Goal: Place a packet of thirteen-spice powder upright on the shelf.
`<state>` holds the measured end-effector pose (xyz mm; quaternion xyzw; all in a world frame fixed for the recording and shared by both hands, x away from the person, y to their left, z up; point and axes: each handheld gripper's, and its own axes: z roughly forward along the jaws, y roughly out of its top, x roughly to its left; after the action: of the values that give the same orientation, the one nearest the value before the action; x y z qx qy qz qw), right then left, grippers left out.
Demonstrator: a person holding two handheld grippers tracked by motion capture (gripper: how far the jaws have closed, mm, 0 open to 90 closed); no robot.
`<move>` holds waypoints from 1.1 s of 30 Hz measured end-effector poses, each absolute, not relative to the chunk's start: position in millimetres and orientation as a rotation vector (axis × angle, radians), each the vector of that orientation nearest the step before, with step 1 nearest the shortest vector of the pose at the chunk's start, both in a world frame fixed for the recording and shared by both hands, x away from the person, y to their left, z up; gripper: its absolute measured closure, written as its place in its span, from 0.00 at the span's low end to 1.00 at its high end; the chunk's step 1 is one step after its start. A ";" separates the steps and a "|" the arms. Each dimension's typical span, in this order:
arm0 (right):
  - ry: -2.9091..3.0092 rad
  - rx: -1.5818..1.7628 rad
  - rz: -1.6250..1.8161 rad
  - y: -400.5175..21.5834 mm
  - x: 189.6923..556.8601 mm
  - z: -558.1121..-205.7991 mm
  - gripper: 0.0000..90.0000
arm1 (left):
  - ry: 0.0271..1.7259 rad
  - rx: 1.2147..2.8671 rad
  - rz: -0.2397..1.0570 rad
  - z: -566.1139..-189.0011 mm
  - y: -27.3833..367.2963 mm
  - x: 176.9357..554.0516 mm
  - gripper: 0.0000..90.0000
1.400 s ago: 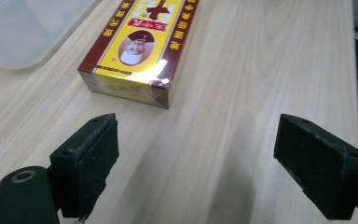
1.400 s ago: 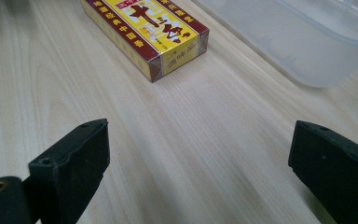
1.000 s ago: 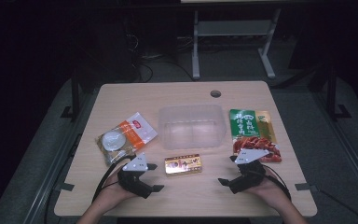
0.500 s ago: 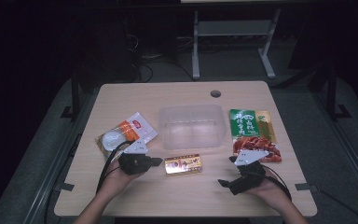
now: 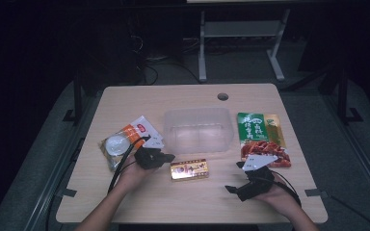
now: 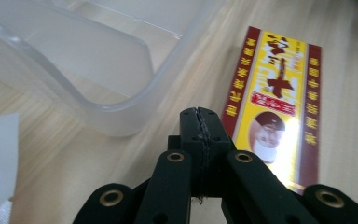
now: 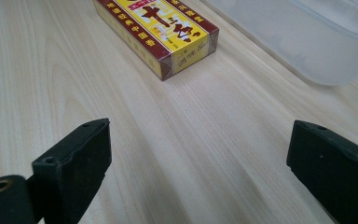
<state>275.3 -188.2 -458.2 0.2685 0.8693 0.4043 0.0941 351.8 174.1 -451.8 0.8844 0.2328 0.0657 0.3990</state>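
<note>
While left gripper, jaws pressed together on nothing, nears box, right gripper waits spread; next: reopen to grasp box.

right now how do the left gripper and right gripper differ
The left gripper has its jaws pressed together with nothing between them; the right gripper has its jaws spread wide over bare table. The left gripper sits right beside the yellow and red box, near the clear plastic container; the right gripper lies farther from that box, just in front of the green and red food packet. Both are black, hand-held and low over the table.
</note>
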 end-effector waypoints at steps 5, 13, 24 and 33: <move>2.580 0.799 1.198 -188.4 275.6 -458.5 0.07 | 0.584 2.247 0.147 -453.9 174.9 351.4 1.00; 2.582 0.795 1.198 -188.6 275.3 -458.6 0.07 | 0.549 2.263 0.106 -453.1 175.3 340.2 1.00; 2.584 0.800 1.201 -187.9 274.9 -458.9 0.07 | 0.524 2.291 0.040 -453.3 165.7 319.7 1.00; 2.579 0.795 1.203 -188.9 275.6 -459.2 0.07 | 0.550 2.252 0.073 -435.7 161.6 299.7 0.62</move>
<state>275.6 -188.9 -459.2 0.2679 0.8690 0.4054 0.0930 299.7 161.6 -435.7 0.8900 0.2174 0.0290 0.3997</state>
